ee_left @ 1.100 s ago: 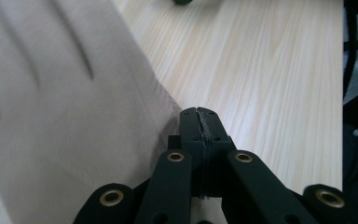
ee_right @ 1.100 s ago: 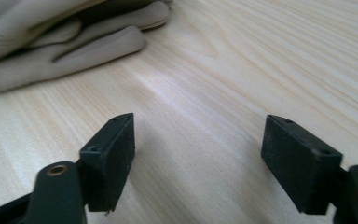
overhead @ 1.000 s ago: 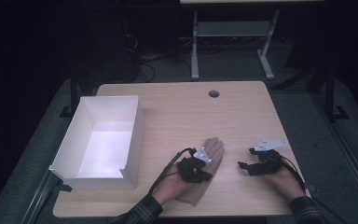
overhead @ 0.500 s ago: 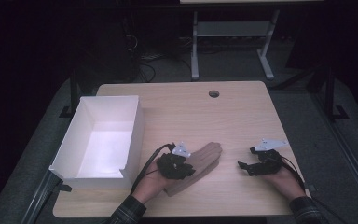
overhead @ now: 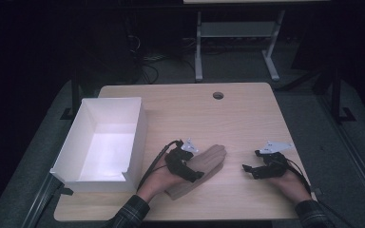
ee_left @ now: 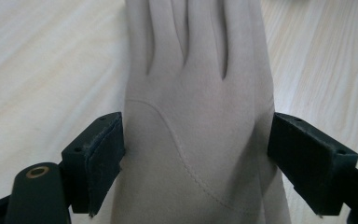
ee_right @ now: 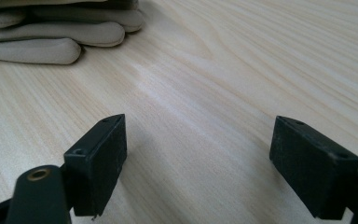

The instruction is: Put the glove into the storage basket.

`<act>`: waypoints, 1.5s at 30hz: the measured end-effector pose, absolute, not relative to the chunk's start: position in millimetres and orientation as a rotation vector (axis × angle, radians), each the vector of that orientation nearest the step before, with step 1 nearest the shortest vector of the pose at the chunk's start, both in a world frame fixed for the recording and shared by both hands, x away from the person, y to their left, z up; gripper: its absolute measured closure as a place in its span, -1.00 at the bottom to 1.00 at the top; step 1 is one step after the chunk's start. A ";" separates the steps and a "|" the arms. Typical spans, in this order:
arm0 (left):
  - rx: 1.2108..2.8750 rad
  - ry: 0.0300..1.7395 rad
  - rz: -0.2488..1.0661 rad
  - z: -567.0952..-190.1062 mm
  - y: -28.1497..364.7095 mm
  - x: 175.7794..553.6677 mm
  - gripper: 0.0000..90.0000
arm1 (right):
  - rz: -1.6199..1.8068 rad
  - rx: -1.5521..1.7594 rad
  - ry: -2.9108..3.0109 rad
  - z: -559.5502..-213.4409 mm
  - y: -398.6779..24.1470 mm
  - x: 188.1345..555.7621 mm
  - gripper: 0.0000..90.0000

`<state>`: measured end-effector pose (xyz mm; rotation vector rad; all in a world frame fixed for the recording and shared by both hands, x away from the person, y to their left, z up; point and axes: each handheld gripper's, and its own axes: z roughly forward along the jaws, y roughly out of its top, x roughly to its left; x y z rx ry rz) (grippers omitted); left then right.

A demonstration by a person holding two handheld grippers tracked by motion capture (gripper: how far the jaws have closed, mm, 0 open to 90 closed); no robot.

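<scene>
A beige glove (overhead: 212,160) lies flat on the wooden table (overhead: 247,118), fingers pointing up and right. My left gripper (overhead: 192,172) rests over its palm. In the left gripper view the glove (ee_left: 196,116) runs between the two black pads (ee_left: 100,158), which stand at its edges without squeezing it. The jaws have just been opening and are open around the glove. My right gripper (overhead: 248,170) sits to the right of the glove, open, with bare wood between its jaws (ee_right: 200,158). The glove's fingertips (ee_right: 51,35) show at the top left of the right gripper view.
A white open box (overhead: 138,137) stands on the left part of the table, close to the left hand. A round cable hole (overhead: 218,95) is near the far edge. Beyond the table stands a white frame (overhead: 199,47) on the dark floor.
The left gripper moved left and the glove's cuff end swung left with it. Its jaws then opened off the glove. The right gripper stayed put.
</scene>
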<state>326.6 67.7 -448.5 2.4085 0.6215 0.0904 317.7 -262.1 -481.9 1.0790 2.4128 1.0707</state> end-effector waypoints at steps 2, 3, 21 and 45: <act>2.426 0.614 0.096 -450.4 66.7 326.0 -0.60 | 1.071 1.079 2.413 -481.9 -262.1 317.7 -0.59; 2.434 0.613 0.101 -451.6 65.9 325.4 -0.60 | 1.070 1.080 2.413 -481.9 -262.1 317.7 -0.59; 2.436 0.590 -0.037 -450.7 64.4 319.0 0.45 | 1.068 1.082 2.412 -481.8 -261.8 317.6 -0.59; 2.293 0.700 0.051 -330.7 98.4 342.1 0.47 | 1.068 1.087 2.413 -481.7 -261.3 317.6 -0.59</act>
